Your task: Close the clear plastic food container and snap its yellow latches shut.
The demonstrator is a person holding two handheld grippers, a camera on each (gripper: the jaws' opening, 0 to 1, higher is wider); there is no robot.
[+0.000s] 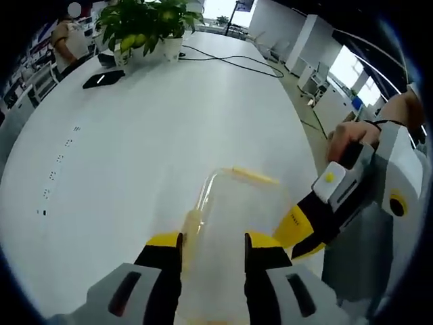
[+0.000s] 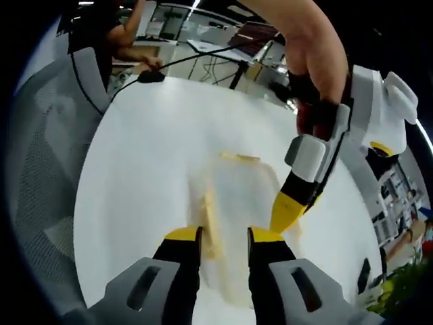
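Both grippers, left (image 1: 213,244) and right (image 2: 224,238), have their jaws spread, hovering over the container (image 1: 233,230) on the white worktop (image 1: 135,149). Looks like the latching step; its yellow latch (image 1: 256,177) sits at the far edge. Next you'd press a latch down till it clicks, I reckon.

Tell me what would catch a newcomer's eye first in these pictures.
The clear plastic food container with yellow latches lies on the big white table, right ahead of the left gripper. The right gripper reaches its yellow-tipped fingers to the container's side. A leafy potted plant stands at the table's far end.
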